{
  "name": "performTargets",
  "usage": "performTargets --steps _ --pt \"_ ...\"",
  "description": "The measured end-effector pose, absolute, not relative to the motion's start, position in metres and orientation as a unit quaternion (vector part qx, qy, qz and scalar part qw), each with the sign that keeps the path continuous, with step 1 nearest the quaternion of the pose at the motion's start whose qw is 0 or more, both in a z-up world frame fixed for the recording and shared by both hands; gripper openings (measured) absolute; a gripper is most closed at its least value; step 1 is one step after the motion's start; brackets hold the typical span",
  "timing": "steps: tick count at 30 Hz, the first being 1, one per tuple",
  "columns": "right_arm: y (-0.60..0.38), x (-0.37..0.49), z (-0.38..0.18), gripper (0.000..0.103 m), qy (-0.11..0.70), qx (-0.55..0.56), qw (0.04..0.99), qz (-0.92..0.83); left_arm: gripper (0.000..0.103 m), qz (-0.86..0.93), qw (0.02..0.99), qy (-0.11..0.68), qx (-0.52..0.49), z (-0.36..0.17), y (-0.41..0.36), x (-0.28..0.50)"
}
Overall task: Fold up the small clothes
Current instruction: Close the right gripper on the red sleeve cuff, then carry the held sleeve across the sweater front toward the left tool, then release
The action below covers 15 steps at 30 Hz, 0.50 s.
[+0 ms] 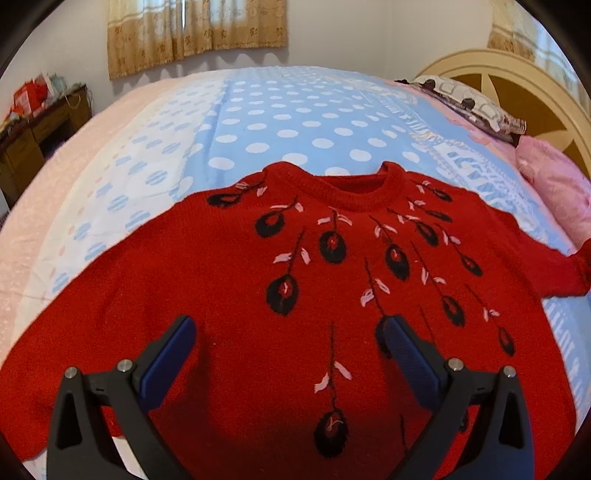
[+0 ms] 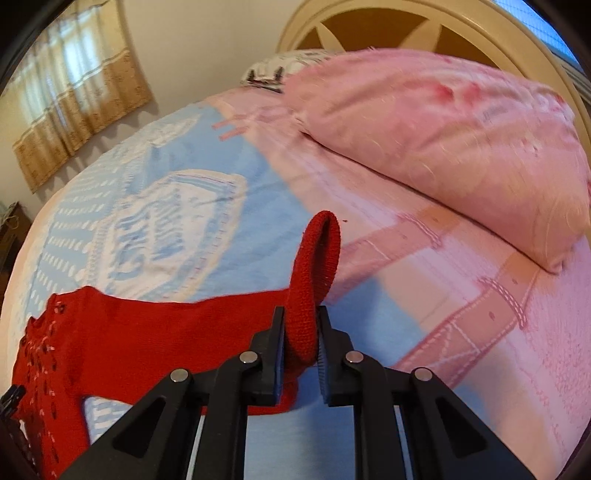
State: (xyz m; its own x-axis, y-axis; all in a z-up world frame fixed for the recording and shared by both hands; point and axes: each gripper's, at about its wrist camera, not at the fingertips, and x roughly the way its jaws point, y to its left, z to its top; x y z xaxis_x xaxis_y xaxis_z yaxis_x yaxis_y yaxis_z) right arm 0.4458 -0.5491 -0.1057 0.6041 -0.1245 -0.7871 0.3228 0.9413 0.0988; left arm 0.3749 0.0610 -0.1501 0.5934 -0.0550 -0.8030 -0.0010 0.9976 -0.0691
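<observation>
We see a big bed (image 1: 280, 110) with a blue sheet full of white dots and some pink parts. A pink pillow (image 2: 443, 147) lies near the round headboard (image 2: 406, 22), and a black and white pillow (image 1: 465, 99) sits behind it. On the bed lies our red sweater (image 1: 229, 280), spread flat, front side up, with black and pink flowers on it. One sleeve (image 2: 207, 310) reaches out to the side. Our left gripper (image 1: 288, 332) hangs over the bottom part of the sweater with its blue pads wide apart and nothing in it. Our right gripper (image 2: 301, 314) is pinched tight on the sleeve's cuff (image 2: 317, 258), which stands up off the bed.
</observation>
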Motion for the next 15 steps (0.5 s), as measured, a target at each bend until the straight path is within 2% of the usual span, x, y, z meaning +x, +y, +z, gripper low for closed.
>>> performTargets --steps 15 --pt "-0.422 0.469 -0.081 0.014 0.413 0.058 0.909 -0.024 0.103 -0.034 0.893 0.446 -0.054 -0.125 0.067 0.356"
